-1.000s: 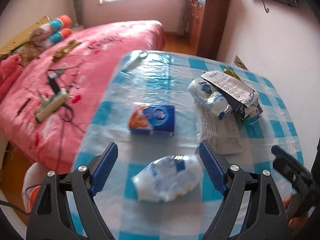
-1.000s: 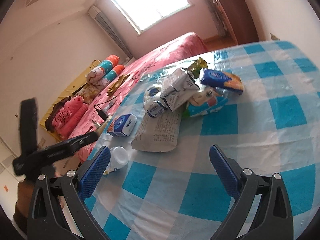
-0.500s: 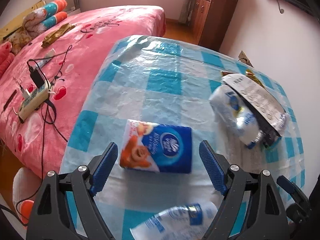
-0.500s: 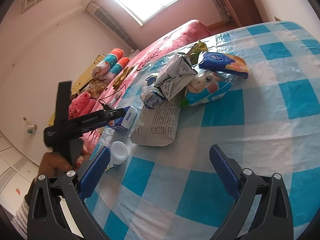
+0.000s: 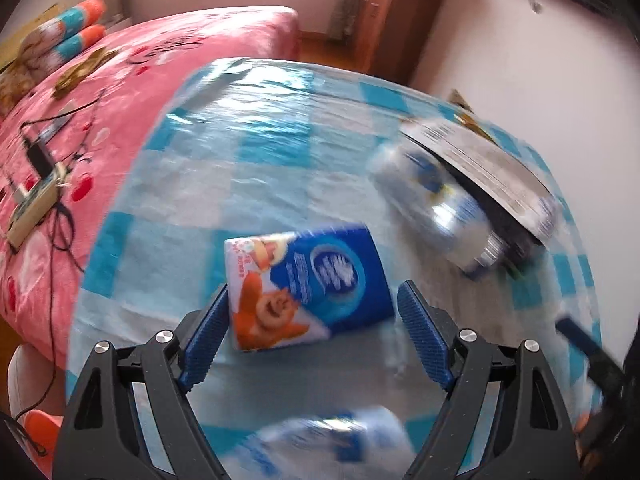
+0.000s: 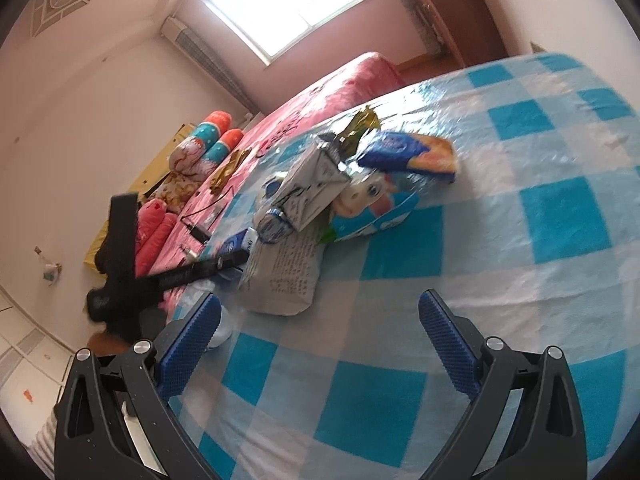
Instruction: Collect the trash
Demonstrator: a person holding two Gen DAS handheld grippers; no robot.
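Lying flat on the blue-and-white checked table (image 5: 256, 152), near its edge on the bed side, the blue tissue pack (image 5: 308, 280) with the orange cartoon print sits between the tips of my left gripper (image 5: 312, 336). Those jaws are spread wide; the left pad looks to be right against the pack's short edge, though blur keeps me from saying it touches, and the right pad stands clear of it. Nothing is pinched.

Just below the pack, closer to me, a crumpled white and blue wrapper (image 5: 332, 440) lies under the gripper's frame, badly blurred. Towards the wall-side edge a silver and blue pouch (image 5: 436, 208) leans under a grey printed carton (image 5: 480, 160).

From the right wrist view that same heap shows more: the grey carton (image 6: 316, 188) on top, a printed paper bag (image 6: 284, 276) lying flat in front of it, a light blue cartoon bag (image 6: 376, 204) and a blue and orange snack packet (image 6: 412, 152) behind. My right gripper (image 6: 320, 344) hangs over bare checked cloth, jaws wide apart and empty. The left gripper's black body (image 6: 168, 276) crosses between it and the heap's left end.

Beyond the table's edge is the pink bed (image 5: 80, 120).
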